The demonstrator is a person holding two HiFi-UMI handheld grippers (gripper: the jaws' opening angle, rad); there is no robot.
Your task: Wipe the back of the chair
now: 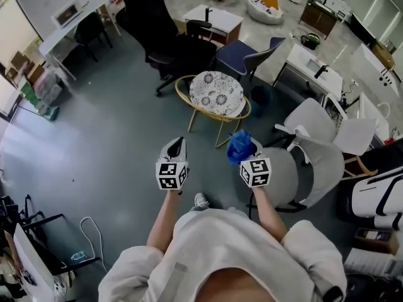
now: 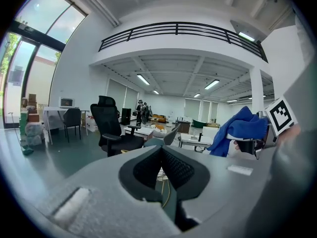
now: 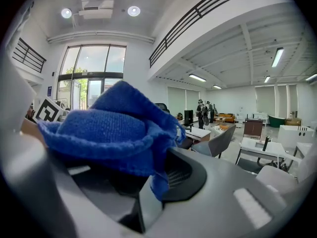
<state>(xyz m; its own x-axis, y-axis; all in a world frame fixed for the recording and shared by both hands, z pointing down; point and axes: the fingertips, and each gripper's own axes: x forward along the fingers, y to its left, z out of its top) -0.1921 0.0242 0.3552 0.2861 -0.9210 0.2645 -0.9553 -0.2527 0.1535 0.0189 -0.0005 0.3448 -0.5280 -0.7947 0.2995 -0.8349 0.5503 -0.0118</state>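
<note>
R gripper (image 1: 246, 152) clenched on blue cloth (image 1: 238, 145), L gripper (image 1: 176, 146) pinched shut w/ nothing in it; grey chair (image 1: 318, 167) stands just beside R gripper at approx 4 o'clock, so R is nearer, L further off at 9 o'clock.

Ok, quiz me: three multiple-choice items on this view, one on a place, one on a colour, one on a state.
1. Where is the blue woven cloth? A on the floor; B in the right gripper; C on the round patterned cushion.
2. The high-backed office chair is: A black; B red; C white.
3. On the left gripper, the fingers are: A wide open; B shut on the cloth; C shut, empty.
Answers: B, it bunches between that gripper's fingers; A, dark all over; C, the pads meet with nothing between.
</note>
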